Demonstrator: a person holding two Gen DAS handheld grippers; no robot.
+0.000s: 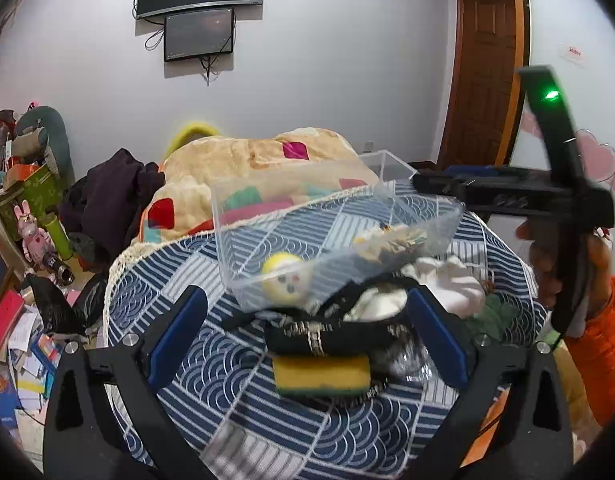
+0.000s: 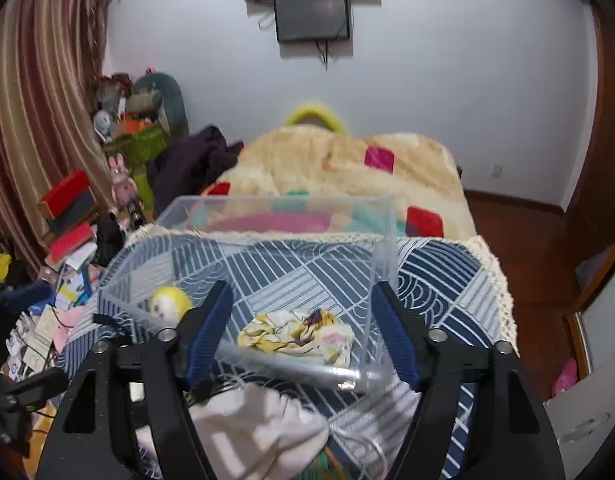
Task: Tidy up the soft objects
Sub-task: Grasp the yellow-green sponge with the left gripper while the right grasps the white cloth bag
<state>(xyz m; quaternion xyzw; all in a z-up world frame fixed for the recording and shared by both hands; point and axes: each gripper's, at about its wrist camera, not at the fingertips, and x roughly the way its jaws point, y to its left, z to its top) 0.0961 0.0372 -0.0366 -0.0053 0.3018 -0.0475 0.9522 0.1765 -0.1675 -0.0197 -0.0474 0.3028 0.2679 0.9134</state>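
Note:
A clear plastic bin [image 1: 243,240] [image 2: 383,240] stands on the blue patterned table [image 1: 227,392] [image 2: 439,272]. Inside lie a yellow plush ball with a face [image 1: 285,282] [image 2: 169,304] and a yellow floral cloth [image 1: 387,242] [image 2: 299,334]. My left gripper [image 1: 305,312] is open and empty, above a black patterned cloth [image 1: 327,330] and a yellow-green sponge [image 1: 321,374]. A white cloth [image 1: 447,284] [image 2: 251,428] lies beside them. My right gripper [image 2: 301,320] is open and empty over the bin's near wall; its body shows in the left wrist view [image 1: 555,196].
Behind the table is a bed with a beige blanket [image 1: 243,160] [image 2: 335,164]. Boxes, toys and papers clutter the floor at the left [image 1: 23,320] [image 2: 67,280]. A wooden door [image 1: 483,72] stands at the right.

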